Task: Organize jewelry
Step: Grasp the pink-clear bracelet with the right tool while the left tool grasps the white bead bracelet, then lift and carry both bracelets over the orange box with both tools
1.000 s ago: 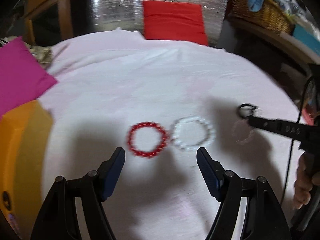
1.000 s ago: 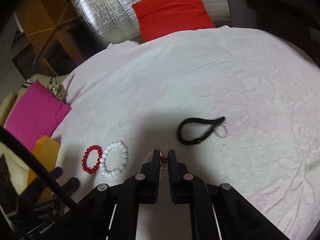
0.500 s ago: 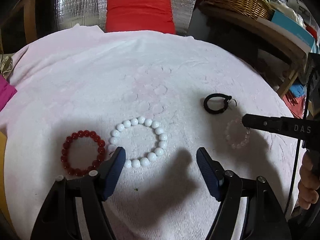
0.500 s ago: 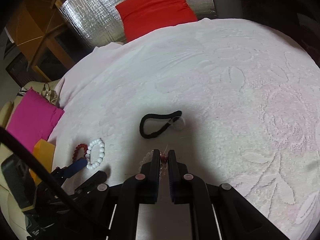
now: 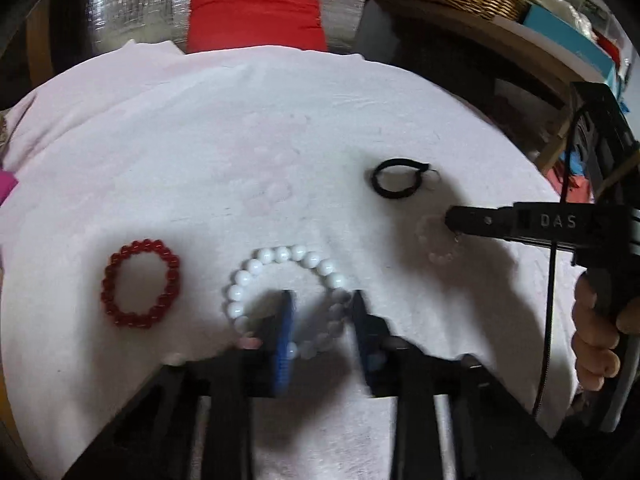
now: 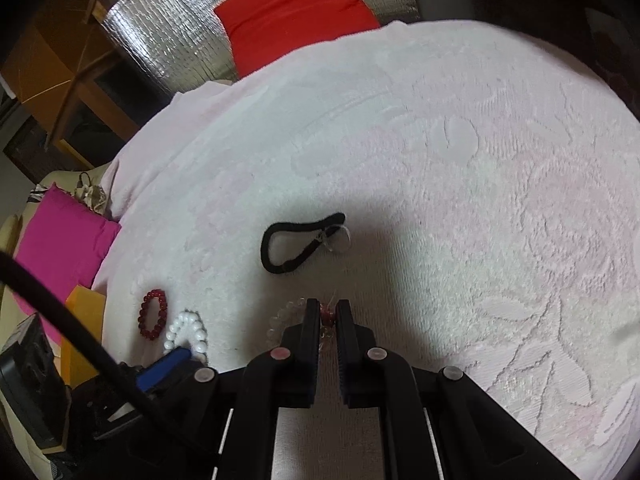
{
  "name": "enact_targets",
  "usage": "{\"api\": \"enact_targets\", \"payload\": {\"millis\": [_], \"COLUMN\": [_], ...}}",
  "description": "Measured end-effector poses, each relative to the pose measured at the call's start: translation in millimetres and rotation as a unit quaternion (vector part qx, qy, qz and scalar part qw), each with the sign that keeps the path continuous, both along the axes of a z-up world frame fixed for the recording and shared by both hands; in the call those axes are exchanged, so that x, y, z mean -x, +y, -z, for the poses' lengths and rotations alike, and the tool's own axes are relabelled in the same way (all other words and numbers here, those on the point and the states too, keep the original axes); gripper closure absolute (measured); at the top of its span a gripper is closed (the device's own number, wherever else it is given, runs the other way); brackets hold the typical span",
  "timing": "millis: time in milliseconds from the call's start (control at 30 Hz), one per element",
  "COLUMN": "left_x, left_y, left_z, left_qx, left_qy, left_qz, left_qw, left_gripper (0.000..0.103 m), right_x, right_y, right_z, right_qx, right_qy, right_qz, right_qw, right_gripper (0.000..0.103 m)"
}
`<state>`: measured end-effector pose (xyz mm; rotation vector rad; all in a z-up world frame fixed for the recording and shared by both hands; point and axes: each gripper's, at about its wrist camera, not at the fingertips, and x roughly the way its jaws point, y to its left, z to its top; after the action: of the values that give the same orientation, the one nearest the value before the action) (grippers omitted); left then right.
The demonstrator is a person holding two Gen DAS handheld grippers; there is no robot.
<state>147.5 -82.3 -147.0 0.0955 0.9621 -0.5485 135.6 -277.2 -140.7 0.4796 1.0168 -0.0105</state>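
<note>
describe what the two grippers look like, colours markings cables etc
The left gripper has black linkage arms with round rivets and blue ribbed pads on its fingers. The right gripper is all black, pads included, with pale rivets on its arms; from the left view its side reads "DAS" and a thin black cable hangs by it. A bare hand grips its handle, no sleeve visible.

Near beads of the white bracelet (image 5: 280, 280) blurred behind the left gripper's (image 5: 322, 320) motion-smeared fingers (image 5: 285, 328).
</note>
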Motion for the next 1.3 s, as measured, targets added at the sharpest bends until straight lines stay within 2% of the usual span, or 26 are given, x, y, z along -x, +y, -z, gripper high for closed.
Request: {"api": "enact_targets", "payload": {"millis": [33, 167, 200, 233, 300, 333, 367, 433, 567, 833, 967, 1067, 1300], "left_x": [1.4, 6.0, 6.0, 6.1, 7.6, 7.7, 7.6, 5.7, 4.8, 16.4, 26.4, 33.9, 56.4], "left_y": [-1.5, -7.0, -6.8, -6.4, -7.6, -7.8, -7.0, -7.2, 1.0, 34.6, 48.0, 61.3, 83.9], "left_z": [1.3, 4.7, 4.7, 4.4, 3.3, 2.9, 2.4, 1.6, -7.5, -44.6, -56.5, -63.4, -83.3], "left_qx": [-0.003, -0.027, -0.026, -0.025, -0.029, -0.029, -0.025, -0.022, 0.002, 0.083, 0.089, 0.096, 0.106], "left_qy": [-0.003, -0.016, -0.018, -0.017, -0.021, -0.02, -0.017, -0.015, -0.012, -0.032, -0.052, -0.053, -0.085], "left_qz": [0.003, 0.014, 0.014, 0.014, 0.017, 0.02, 0.02, 0.017, 0.002, -0.021, -0.022, -0.037, -0.057], "left_qw": [1.0, 0.9994, 0.9994, 0.9994, 0.9992, 0.9992, 0.9993, 0.9995, 0.9999, 0.9959, 0.9945, 0.9933, 0.989], "left_gripper": [0.052, 0.052, 0.053, 0.057, 0.074, 0.086, 0.092, 0.094, 0.094, 0.094, 0.094, 0.094, 0.094], "right_x": [-0.6, -1.5, -1.8, -2.8, -3.8, -3.6, -3.6, -2.0, 2.0, 10.4, 13.8, 16.1, 19.6], "right_y": [0.3, 1.8, 2.9, 4.9, 10.4, 13.8, 16.8, 20.0, 16.5, 16.4, 20.5, 22.2, 41.1], "right_z": [1.4, 3.5, 4.2, 5.3, 4.8, 3.9, 3.3, 0.0, -11.9, -34.9, -41.5, -45.4, -54.9], "right_qx": [-0.002, 0.001, 0.007, 0.014, 0.034, 0.047, 0.058, 0.074, 0.065, 0.03, 0.019, -0.014, -0.02], "right_qy": [0.003, 0.003, 0.003, 0.004, -0.002, -0.006, -0.008, -0.017, -0.045, -0.097, -0.115, -0.126, -0.155], "right_qz": [0.0, -0.001, -0.003, -0.008, -0.018, -0.024, -0.031, -0.037, -0.029, -0.031, -0.041, -0.046, -0.059], "right_qw": [1.0, 1.0, 1.0, 1.0, 0.999, 0.999, 0.998, 0.996, 0.996, 0.994, 0.992, 0.991, 0.986], "right_gripper": [0.091, 0.091, 0.088, 0.086, 0.087, 0.088, 0.09, 0.093, 0.094, 0.094, 0.094, 0.094, 0.094]}}
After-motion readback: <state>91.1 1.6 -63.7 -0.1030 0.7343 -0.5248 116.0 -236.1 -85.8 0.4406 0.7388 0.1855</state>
